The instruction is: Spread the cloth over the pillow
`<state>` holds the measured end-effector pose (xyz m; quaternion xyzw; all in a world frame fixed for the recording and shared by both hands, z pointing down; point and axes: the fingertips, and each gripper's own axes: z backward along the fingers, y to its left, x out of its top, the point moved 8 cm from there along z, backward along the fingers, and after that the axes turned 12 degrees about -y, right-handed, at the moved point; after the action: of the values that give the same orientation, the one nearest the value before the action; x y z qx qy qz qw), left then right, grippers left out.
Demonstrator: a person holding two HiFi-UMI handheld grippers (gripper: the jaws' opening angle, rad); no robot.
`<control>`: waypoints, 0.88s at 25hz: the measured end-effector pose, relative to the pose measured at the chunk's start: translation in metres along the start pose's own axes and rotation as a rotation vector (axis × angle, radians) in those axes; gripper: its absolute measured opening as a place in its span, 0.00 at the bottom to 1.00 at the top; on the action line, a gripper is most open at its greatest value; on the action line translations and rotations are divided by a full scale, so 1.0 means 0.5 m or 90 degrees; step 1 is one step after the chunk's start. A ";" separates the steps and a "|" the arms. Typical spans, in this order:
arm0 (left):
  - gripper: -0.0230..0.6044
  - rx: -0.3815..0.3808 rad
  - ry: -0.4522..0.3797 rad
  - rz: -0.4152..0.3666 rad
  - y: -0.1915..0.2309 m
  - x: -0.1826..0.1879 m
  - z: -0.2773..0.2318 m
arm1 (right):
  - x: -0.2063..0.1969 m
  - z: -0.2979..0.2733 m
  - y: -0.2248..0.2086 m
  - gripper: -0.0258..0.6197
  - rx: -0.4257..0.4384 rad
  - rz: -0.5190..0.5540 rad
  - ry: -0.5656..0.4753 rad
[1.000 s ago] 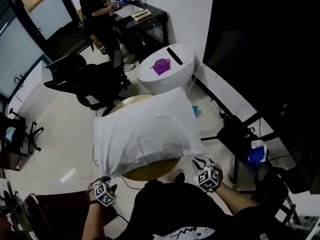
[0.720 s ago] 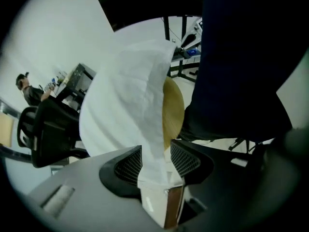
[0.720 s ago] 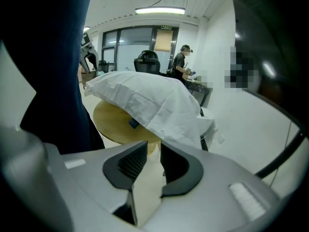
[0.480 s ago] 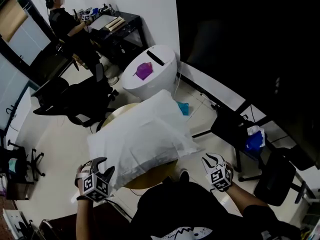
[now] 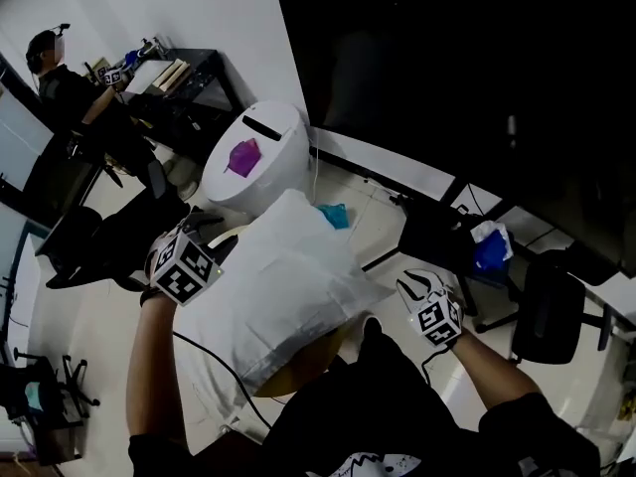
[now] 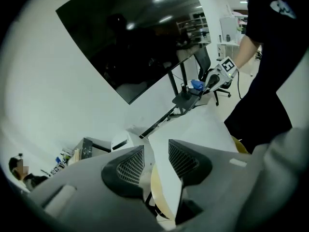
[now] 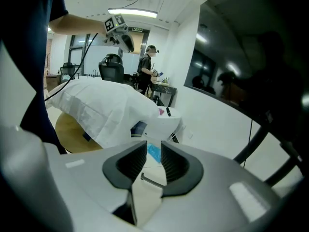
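Observation:
A white cloth (image 5: 288, 296) lies draped over the pillow on a round wooden table (image 5: 298, 371); the pillow itself is hidden beneath it. My left gripper (image 5: 204, 229) is raised above the cloth's far left side. In the left gripper view (image 6: 155, 151) its jaws are closing with a gap left, and the cloth (image 6: 203, 129) shows beyond them, not pinched. From the right gripper view the left gripper (image 7: 126, 41) hangs clear above the cloth (image 7: 101, 105). My right gripper (image 5: 417, 284) is off the cloth's right corner, open (image 7: 153, 151), with only floor between its pads.
A white round bin (image 5: 253, 157) with a purple thing on top stands behind the table, a blue item (image 5: 333, 215) on the floor beside it. A black stand with a blue rag (image 5: 492, 251) and office chairs (image 5: 552, 311) are at the right. A person (image 5: 60, 78) works at a far desk.
My left gripper rose from the cloth's near left corner to its far left side. The right gripper drew away from the cloth's right corner and its jaws parted. The head view swung right.

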<state>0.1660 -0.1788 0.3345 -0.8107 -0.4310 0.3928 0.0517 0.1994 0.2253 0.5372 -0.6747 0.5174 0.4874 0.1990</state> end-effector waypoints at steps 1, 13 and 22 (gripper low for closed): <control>0.27 -0.009 0.006 0.012 0.022 0.004 -0.034 | -0.005 -0.006 -0.005 0.20 0.003 -0.006 0.001; 0.25 -0.155 0.138 0.092 0.110 -0.003 -0.464 | -0.081 -0.083 -0.019 0.25 0.196 -0.016 0.019; 0.25 -0.177 0.233 0.148 0.113 -0.068 -0.642 | -0.095 -0.122 -0.002 0.29 0.298 -0.037 0.012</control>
<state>0.4110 -0.1571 0.5511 -0.9117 -0.3684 0.1797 -0.0281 0.2282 0.2023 0.6054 -0.6297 0.5983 0.3415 0.3591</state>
